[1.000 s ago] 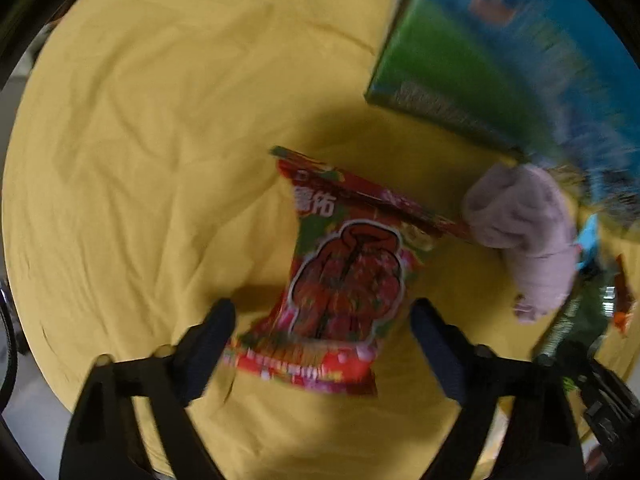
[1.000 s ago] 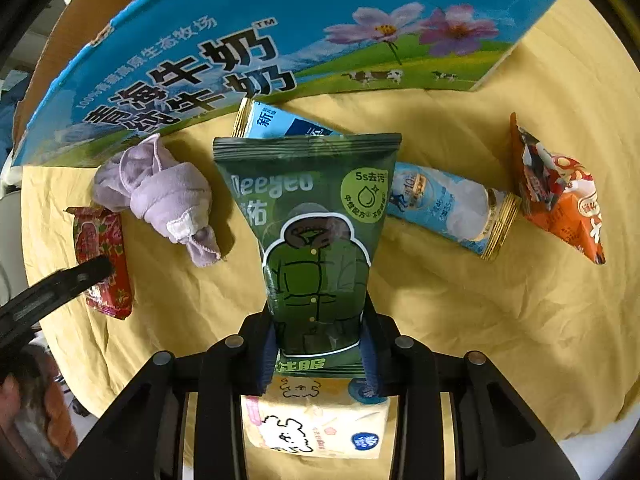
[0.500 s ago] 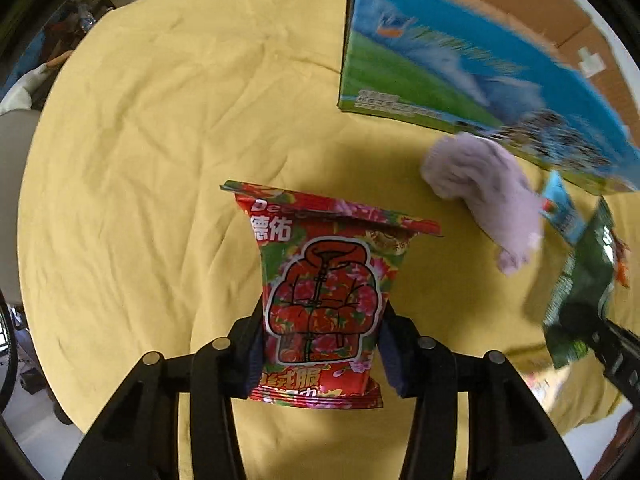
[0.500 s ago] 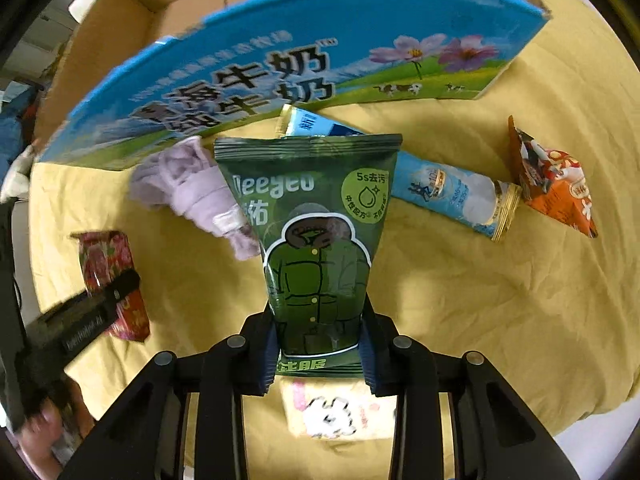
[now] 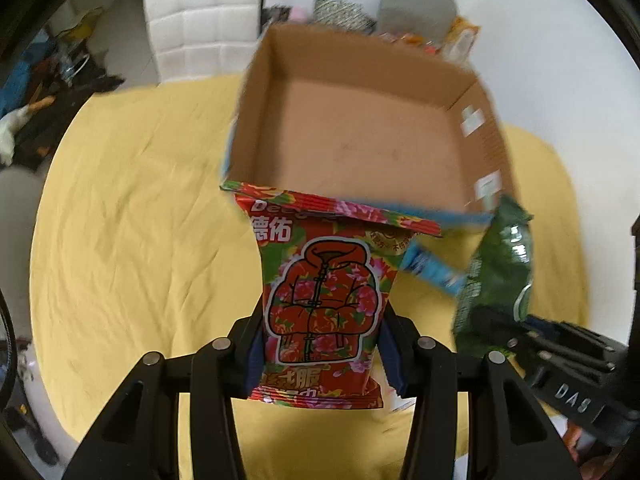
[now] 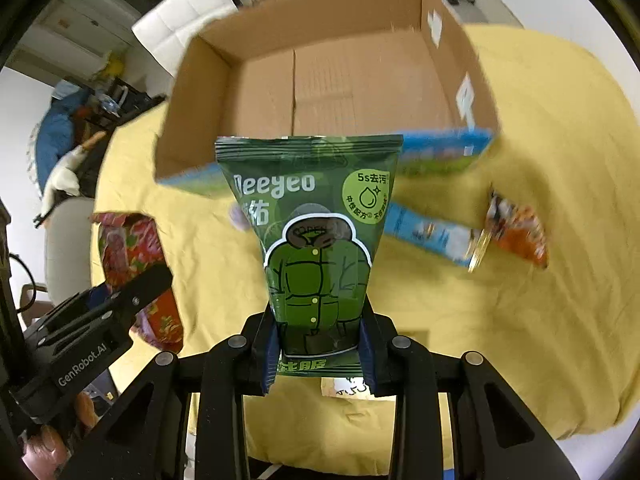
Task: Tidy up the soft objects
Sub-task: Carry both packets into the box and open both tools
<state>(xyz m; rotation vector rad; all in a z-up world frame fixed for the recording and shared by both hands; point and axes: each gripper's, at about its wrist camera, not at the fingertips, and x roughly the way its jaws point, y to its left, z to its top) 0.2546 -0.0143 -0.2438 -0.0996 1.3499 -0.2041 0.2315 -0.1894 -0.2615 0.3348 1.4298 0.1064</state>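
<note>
The left tongs (image 5: 323, 354) grip the lower end of a red floral packet (image 5: 324, 292), held upright, long axis pointing toward the open cardboard box (image 5: 360, 136). The right tongs (image 6: 320, 350) clamp a green packet (image 6: 316, 240) the same way. Beyond, on the yellow-covered bench (image 6: 520, 320), lie a blue packet (image 6: 428, 234) and an orange packet (image 6: 520, 236).

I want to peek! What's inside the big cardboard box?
The cardboard box looks empty: only its bare brown floor shows. The green packet and the red packet cover its near edge, so that strip stays hidden.
</note>
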